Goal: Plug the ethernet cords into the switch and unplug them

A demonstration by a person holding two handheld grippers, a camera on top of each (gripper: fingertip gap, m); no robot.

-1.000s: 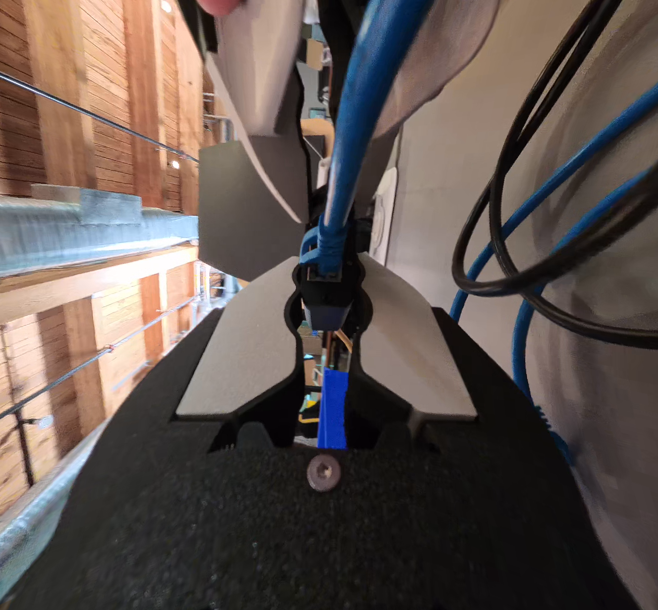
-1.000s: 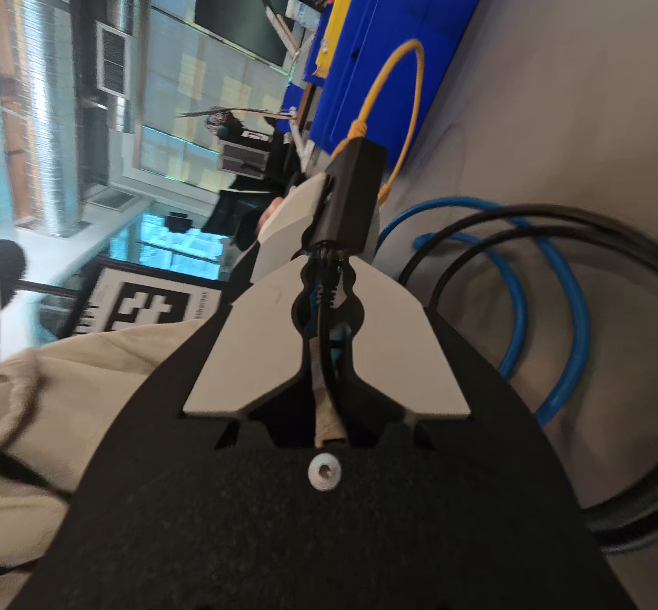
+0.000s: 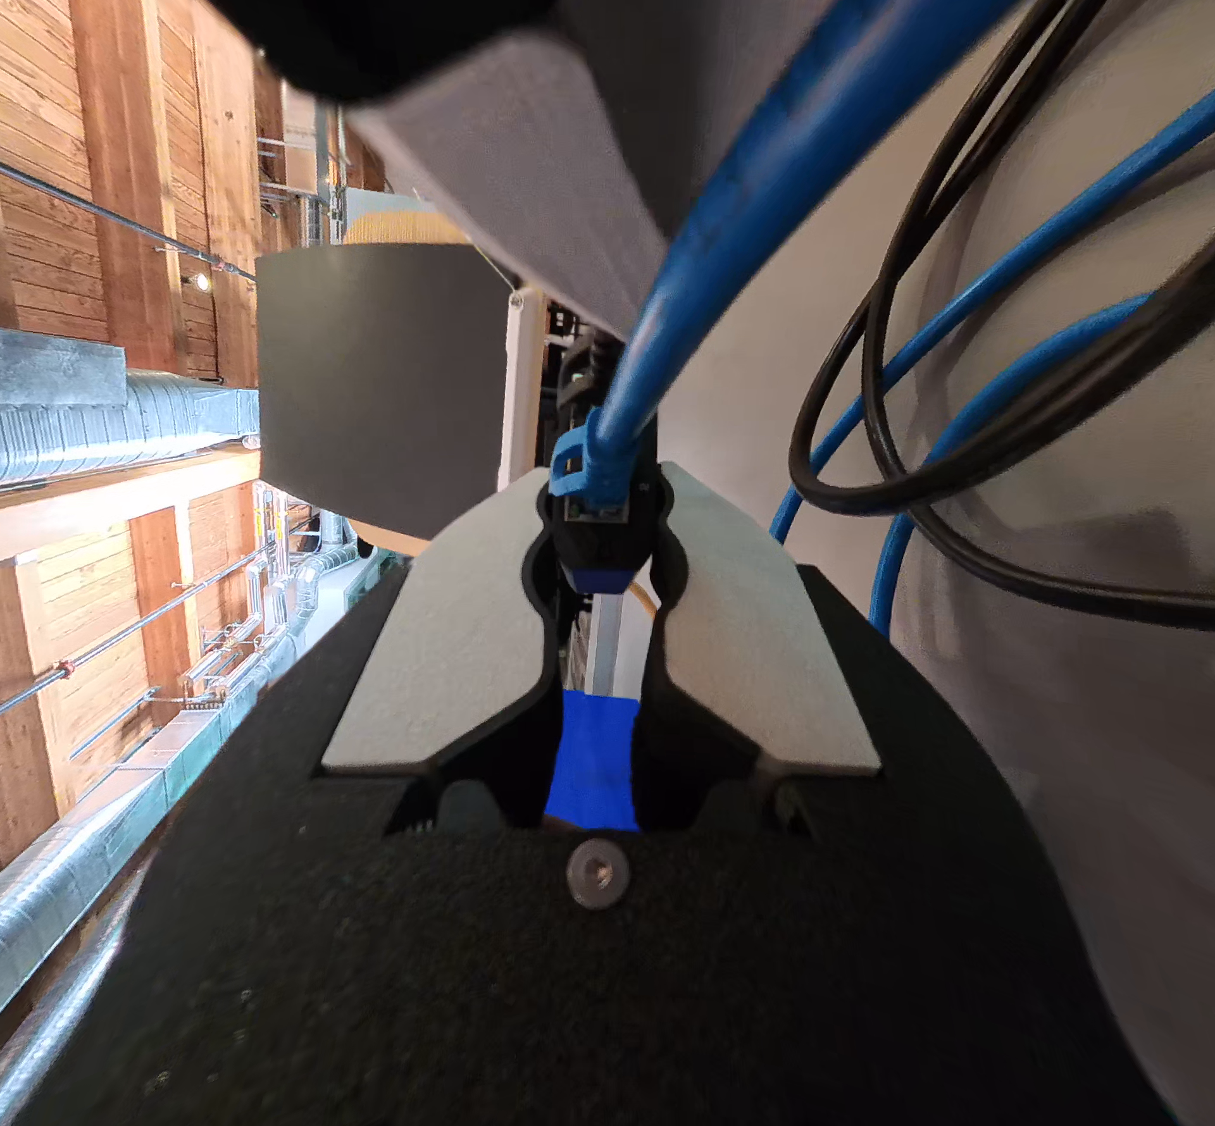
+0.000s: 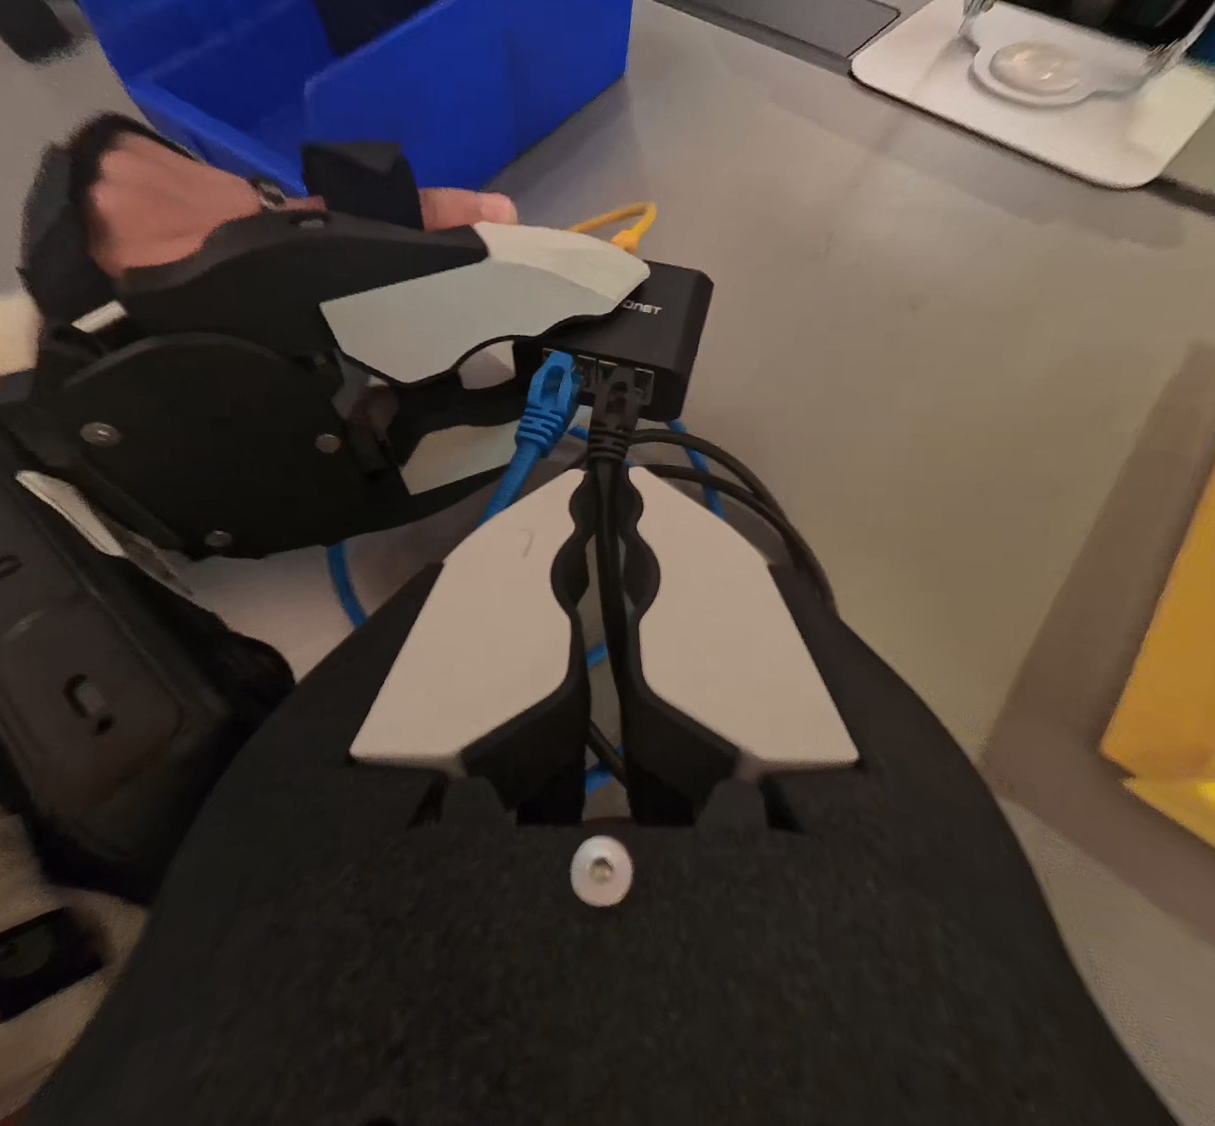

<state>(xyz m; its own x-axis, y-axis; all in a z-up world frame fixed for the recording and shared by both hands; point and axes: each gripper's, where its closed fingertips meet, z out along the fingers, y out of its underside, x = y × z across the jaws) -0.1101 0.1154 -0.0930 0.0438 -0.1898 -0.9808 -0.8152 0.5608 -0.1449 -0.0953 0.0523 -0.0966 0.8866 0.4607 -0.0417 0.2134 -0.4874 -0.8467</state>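
The right tongs [image 4: 606, 503] are pinched on the black cord [image 4: 608, 575] just behind its plug, which sits in a port of the switch [image 4: 664, 319], ready for seating or withdrawal. Beyond, the left tongs [image 4: 526, 332] clamp the switch from the side, level with the desk [image 4: 920, 371], bracing it. The blue cord [image 4: 542, 417] occupies the neighbouring port.

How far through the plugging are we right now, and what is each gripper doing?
Done: the blue cord sits in a port of the black switch; a yellow cord enters its far side. In hand: the left gripper clamps the switch while the right gripper pinches the black cord, whose plug is at a port beside the blue one; full seating is unclear. Left: all unplugging.
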